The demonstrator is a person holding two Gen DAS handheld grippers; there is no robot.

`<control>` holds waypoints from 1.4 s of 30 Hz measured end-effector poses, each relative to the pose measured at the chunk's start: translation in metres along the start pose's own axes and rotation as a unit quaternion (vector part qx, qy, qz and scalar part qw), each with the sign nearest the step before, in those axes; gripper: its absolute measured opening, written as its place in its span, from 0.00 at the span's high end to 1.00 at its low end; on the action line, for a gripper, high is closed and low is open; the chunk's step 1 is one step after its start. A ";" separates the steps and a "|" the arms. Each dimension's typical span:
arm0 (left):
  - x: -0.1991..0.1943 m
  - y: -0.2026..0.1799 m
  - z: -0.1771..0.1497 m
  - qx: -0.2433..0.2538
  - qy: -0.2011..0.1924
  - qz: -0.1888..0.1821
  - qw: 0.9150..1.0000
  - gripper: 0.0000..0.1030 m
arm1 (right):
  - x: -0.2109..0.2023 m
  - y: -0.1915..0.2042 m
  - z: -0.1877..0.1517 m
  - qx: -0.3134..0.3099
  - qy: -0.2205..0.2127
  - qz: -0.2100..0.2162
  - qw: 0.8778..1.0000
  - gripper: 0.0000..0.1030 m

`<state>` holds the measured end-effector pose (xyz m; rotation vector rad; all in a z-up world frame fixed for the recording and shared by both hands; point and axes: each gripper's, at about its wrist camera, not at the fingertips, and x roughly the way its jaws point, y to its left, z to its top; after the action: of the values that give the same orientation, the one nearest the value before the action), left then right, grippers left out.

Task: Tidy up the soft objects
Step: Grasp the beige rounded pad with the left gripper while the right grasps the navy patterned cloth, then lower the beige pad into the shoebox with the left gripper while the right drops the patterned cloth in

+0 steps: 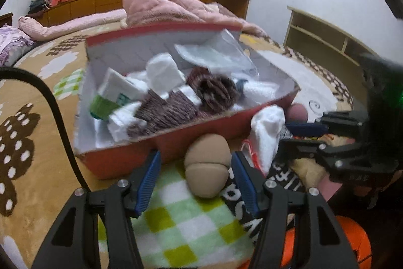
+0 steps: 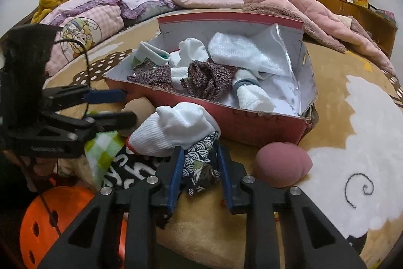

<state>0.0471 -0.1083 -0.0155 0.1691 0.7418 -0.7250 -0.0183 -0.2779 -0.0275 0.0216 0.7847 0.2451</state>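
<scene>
A tan rolled sock [image 1: 206, 168] lies on a green-check cloth [image 1: 189, 218] in front of the red cardboard box [image 1: 126, 158]. It sits between the fingers of my left gripper [image 1: 196, 155], which is open, with a gap at the left pad. The box [image 2: 252, 122] holds white socks, maroon knit socks [image 2: 206, 80] and a clear plastic bag. My right gripper [image 2: 200, 165] is shut on a navy wave-patterned cloth [image 2: 201, 168], and a white sock [image 2: 173, 130] rests just beyond it. A pink rolled sock [image 2: 282, 165] lies to the right.
Everything sits on a tan patterned bedspread [image 2: 340, 92]. A black cloth with white letters [image 2: 126, 170] lies under the pile. An orange object with holes [image 2: 50, 218] is below the bed edge. A pink quilt [image 2: 302, 9] and pillows [image 2: 95, 22] lie behind the box. A black cable [image 1: 58, 112] hangs left.
</scene>
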 end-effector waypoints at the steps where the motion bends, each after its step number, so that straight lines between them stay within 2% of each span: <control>1: 0.005 -0.002 -0.001 0.004 0.008 -0.001 1.000 0.46 | 0.000 0.000 0.000 -0.001 0.000 0.001 1.000 0.73; 3: 0.018 -0.006 -0.003 0.019 0.036 0.001 0.999 0.63 | -0.002 0.002 -0.001 -0.006 0.001 0.003 1.000 0.75; 4: 0.022 -0.007 -0.004 0.025 0.044 0.000 0.999 0.65 | -0.003 0.002 -0.001 -0.008 0.001 0.004 1.000 0.76; 7: 0.016 -0.004 -0.004 0.016 0.031 -0.011 0.999 0.69 | -0.008 0.002 0.000 -0.009 0.003 0.014 1.000 0.77; 10: 0.010 0.001 -0.006 0.005 0.026 -0.017 1.000 0.70 | -0.017 0.003 0.003 -0.003 -0.004 0.038 0.999 0.78; 19: -0.022 0.014 -0.007 -0.013 -0.018 -0.015 1.000 0.71 | -0.018 0.010 0.012 -0.012 -0.015 0.035 0.999 0.78; 25: -0.038 0.019 -0.003 -0.021 -0.043 -0.009 0.999 0.72 | -0.025 0.011 0.022 -0.019 -0.029 0.014 0.999 0.78; 32: -0.054 0.020 0.002 -0.026 -0.089 0.023 0.995 0.72 | -0.047 0.000 0.037 -0.014 -0.078 -0.023 0.997 0.79; 36: -0.063 0.019 0.007 -0.027 -0.108 0.016 0.994 0.72 | -0.048 -0.002 0.041 -0.013 -0.083 -0.020 0.996 0.79; 42: -0.066 0.014 0.007 -0.017 -0.109 0.021 0.994 0.72 | -0.049 -0.002 0.044 -0.012 -0.094 -0.012 0.995 0.79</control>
<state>0.0261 -0.0650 0.0319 0.0732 0.5392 -0.6781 -0.0205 -0.2878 0.0374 0.0111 0.5949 0.2256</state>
